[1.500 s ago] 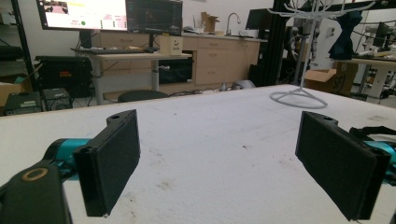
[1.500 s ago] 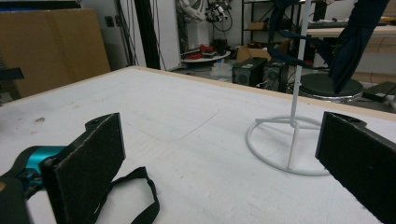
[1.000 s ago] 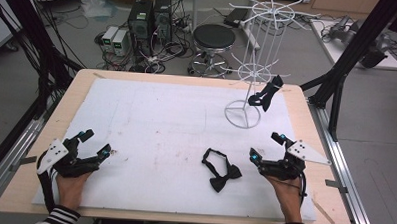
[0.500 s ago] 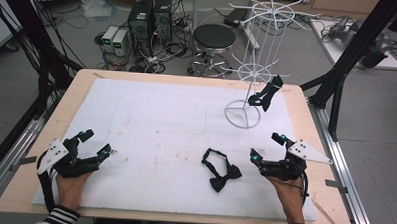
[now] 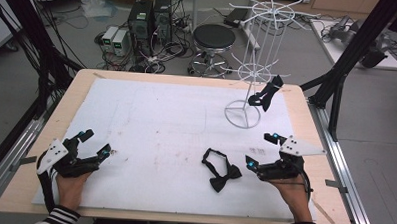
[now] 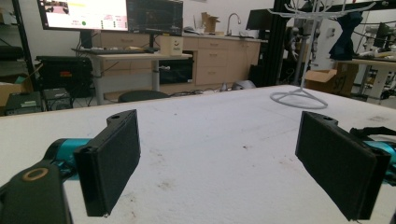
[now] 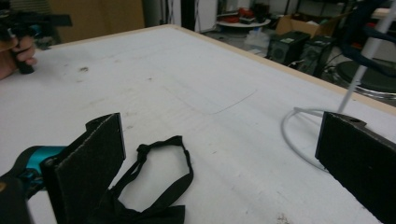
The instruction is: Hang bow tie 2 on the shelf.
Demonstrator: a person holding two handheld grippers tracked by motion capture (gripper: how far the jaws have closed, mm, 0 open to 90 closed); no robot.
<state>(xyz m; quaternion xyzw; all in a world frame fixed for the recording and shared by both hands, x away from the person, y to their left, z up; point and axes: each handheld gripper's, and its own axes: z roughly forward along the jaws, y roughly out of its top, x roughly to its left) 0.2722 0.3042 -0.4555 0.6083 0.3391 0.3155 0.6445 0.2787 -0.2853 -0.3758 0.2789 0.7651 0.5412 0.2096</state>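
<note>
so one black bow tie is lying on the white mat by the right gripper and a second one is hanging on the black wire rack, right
Nearly. The wire rack is white, not black, as the high view shows. The rest holds: one black bow tie lies on the white mat by the right gripper, and a second bow tie hangs on the rack.

Two black bow ties: one bow tie (image 5: 220, 170) lies on the desk (image 5: 151, 115), the other bow tie (image 5: 265, 93) hangs on the single white wire rack (image 5: 256, 59). Two claws: left claw (image 5: 92, 146), right claw (image 5: 261, 151).
</note>
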